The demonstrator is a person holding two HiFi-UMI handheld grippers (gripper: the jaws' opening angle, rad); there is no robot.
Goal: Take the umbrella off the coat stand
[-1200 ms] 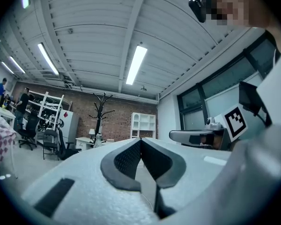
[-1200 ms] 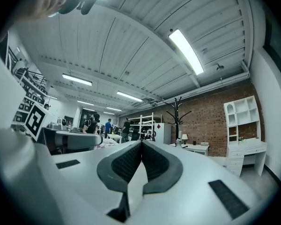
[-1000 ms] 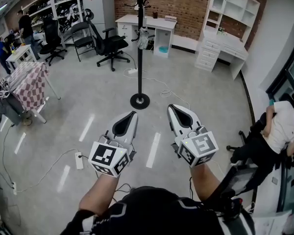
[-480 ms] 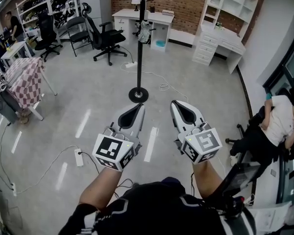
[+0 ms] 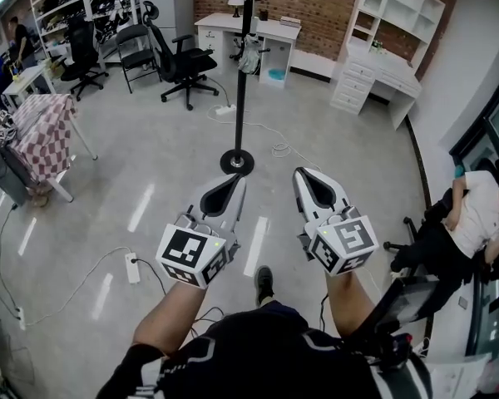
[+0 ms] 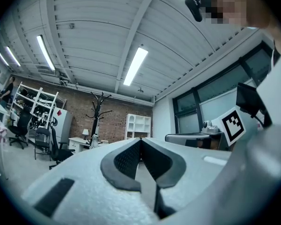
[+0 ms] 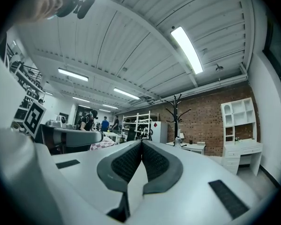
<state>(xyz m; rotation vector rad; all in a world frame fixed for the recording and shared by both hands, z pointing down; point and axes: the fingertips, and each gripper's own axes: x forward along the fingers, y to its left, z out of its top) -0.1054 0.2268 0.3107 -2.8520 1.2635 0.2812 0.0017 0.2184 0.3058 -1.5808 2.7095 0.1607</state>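
Umbrella (image 5: 249, 56): small pale bundle, folded, hanging against the pole of the black coat stand (image 5: 241, 98) at about desk height. Still on the stand. Its exact hook cannot be made out from the head view.

Coat stand: upright on the grey floor, round base (image 5: 237, 162) straight ahead of both grippers. A white desk (image 5: 262, 30) sits behind it against the brick wall.

Left gripper (image 5: 230, 182): jaws pressed together at the tips, nothing between them. Held low, pointing toward the stand base, well apart from the umbrella. Its own view confirms the pads meeting (image 6: 140, 139), with the stand (image 6: 97, 116) far off to the left of the jaws.

Right gripper (image 5: 304, 175): jaws likewise closed tip to tip and empty (image 7: 141, 142). It is beside the left one, also pointing forward. The stand (image 7: 177, 114) shows in the distance just right of the jaw line.

Surroundings:
- black office chair (image 5: 183, 63) left of the desk
- white shelf unit (image 5: 391, 23) at far right
- checkered cloth (image 5: 46, 135) on a table at left
- power strip (image 5: 134, 271) on the floor near the left gripper
- person seated at the right edge (image 5: 470, 223)
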